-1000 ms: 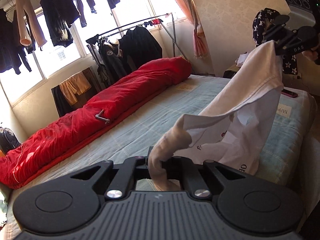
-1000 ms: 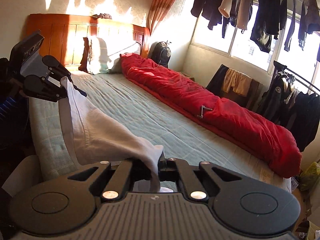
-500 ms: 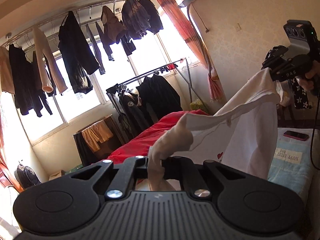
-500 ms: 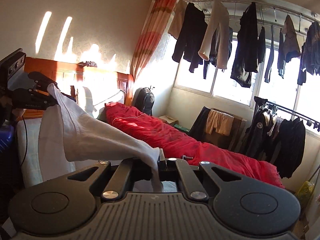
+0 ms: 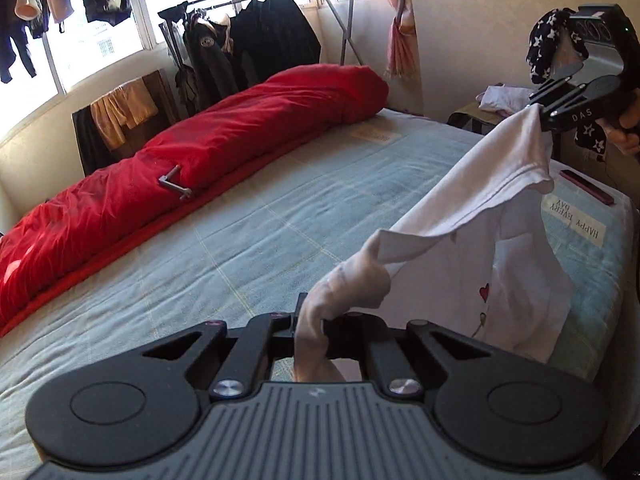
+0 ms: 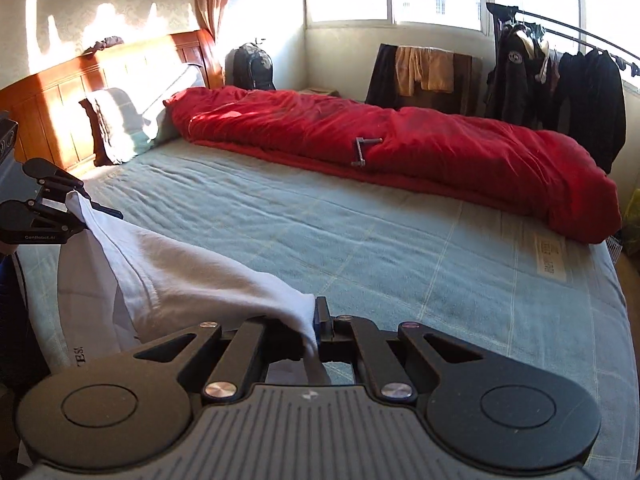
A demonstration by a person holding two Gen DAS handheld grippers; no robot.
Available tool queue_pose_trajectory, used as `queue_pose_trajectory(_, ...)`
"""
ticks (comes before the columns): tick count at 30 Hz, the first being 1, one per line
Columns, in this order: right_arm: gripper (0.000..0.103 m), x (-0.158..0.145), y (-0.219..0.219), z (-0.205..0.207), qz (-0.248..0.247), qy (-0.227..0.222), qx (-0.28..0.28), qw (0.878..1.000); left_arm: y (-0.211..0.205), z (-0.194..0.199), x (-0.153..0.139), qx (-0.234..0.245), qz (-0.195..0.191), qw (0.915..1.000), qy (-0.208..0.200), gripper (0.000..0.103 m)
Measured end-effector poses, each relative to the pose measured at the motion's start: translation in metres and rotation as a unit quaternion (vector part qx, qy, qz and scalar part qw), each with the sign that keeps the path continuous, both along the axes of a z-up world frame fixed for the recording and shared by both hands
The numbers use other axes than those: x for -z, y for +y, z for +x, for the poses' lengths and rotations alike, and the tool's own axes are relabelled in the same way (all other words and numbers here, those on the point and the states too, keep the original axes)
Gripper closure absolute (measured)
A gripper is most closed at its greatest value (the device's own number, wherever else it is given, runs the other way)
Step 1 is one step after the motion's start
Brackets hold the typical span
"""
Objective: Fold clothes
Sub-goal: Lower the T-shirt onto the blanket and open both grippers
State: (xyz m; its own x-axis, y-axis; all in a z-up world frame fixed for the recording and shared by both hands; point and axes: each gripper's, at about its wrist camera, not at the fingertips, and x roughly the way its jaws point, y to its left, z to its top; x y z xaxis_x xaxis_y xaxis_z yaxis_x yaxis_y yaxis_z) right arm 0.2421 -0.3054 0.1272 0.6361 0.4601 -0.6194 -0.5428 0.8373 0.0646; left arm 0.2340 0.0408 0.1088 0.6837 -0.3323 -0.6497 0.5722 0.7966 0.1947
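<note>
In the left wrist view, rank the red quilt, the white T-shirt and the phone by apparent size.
1. red quilt
2. white T-shirt, though it hangs nearer the camera
3. phone

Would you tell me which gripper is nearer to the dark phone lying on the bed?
Right. The right gripper holds the white shirt up just above the phone; the left gripper grips it farther along the bed.

A red quilt (image 6: 400, 148) lies along the bed (image 6: 360, 232), beside a clothes rack (image 5: 256, 40) at the window.
</note>
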Motion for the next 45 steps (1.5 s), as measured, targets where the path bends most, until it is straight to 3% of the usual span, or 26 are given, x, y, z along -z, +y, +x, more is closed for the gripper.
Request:
queue_pose_trajectory(10, 0.098, 0.054, -0.002, 0.117, 0.002, 0.025, 0.079, 0.997, -0.028, 0.126, 0.05, -0.054, 0.002, 0.9985, 0.002, 0.099)
queue_pose_trajectory(17, 0.097, 0.106, -0.004, 0.19, 0.014, 0.017, 0.158, 0.987, -0.037, 0.203, 0.098, -0.123, -0.046, 0.9913, -0.007, 0.094)
queue_pose_trajectory(19, 0.097, 0.126, -0.001, 0.205, 0.007, 0.022, 0.177, 0.984, -0.042, 0.218, 0.119, -0.135, -0.037, 0.9901, 0.008, 0.089)
queue_pose_trajectory(22, 0.085, 0.157, 0.005, 0.221, -0.01, 0.05, 0.194, 0.98, -0.048, 0.229, 0.151, -0.138, -0.01, 0.9894, 0.046, 0.087)
queue_pose_trajectory(26, 0.06, 0.177, 0.005, 0.218, -0.034, 0.083, 0.191, 0.978, -0.048, 0.221, 0.171, -0.129, 0.022, 0.9895, 0.061, 0.078)
queue_pose_trajectory(28, 0.053, 0.177, 0.004, 0.209, -0.044, 0.088, 0.189, 0.977, -0.044, 0.211, 0.166, -0.127, 0.023, 0.9899, 0.06, 0.072)
queue_pose_trajectory(35, 0.049, 0.138, 0.004, 0.146, -0.08, 0.064, 0.16, 0.982, -0.029, 0.161, 0.126, -0.12, -0.003, 0.9906, 0.065, 0.061)
queue_pose_trajectory(45, 0.041, 0.092, 0.043, 0.002, -0.084, 0.033, 0.088, 0.992, -0.034, 0.022, 0.079, -0.058, -0.04, 0.9964, 0.047, 0.061)
